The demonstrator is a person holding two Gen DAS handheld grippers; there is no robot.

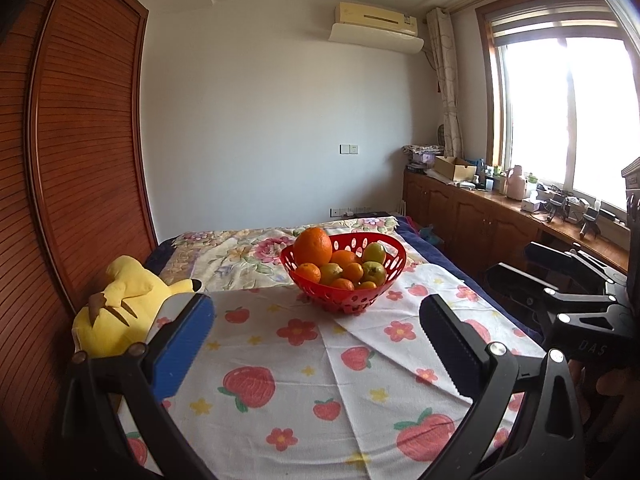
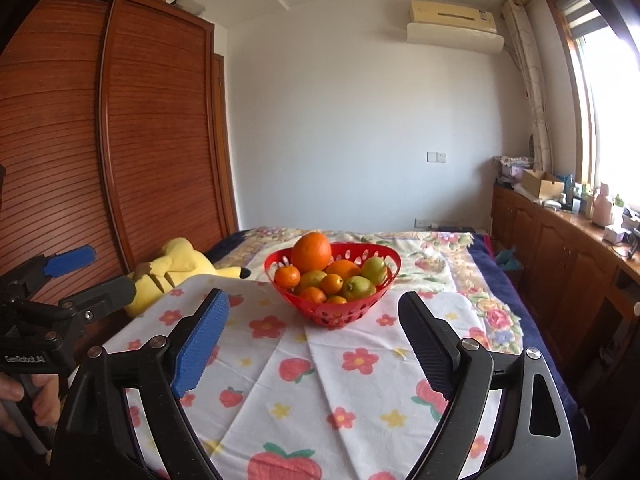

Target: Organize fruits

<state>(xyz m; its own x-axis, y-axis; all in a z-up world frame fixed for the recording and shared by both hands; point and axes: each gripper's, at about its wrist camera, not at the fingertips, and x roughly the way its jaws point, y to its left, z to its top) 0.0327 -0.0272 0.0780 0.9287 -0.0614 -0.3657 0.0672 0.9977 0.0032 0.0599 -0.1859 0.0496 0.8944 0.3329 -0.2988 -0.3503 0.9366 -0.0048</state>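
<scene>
A red perforated basket point(image 1: 348, 305) point(image 2: 336, 317) stands on a strawberry-print cloth point(image 1: 304, 364) point(image 2: 320, 384) spread over a bed. It is heaped with a large orange point(image 1: 313, 246) point(image 2: 311, 251), several small oranges and a few green fruits point(image 1: 374, 253) point(image 2: 374, 270). My left gripper point(image 1: 316, 299) is open and empty, short of the basket and framing it. My right gripper point(image 2: 313, 295) is also open and empty, just short of the basket. Each gripper shows at the edge of the other's view, the right one point(image 1: 516, 260) and the left one point(image 2: 102, 272).
A yellow plush toy point(image 1: 116, 312) point(image 2: 176, 268) lies at the cloth's left edge. A slatted wooden wardrobe point(image 1: 80, 160) stands along the left. Low cabinets point(image 1: 480, 216) with clutter line the window side on the right. A floral bedspread point(image 1: 240, 252) lies beyond the basket.
</scene>
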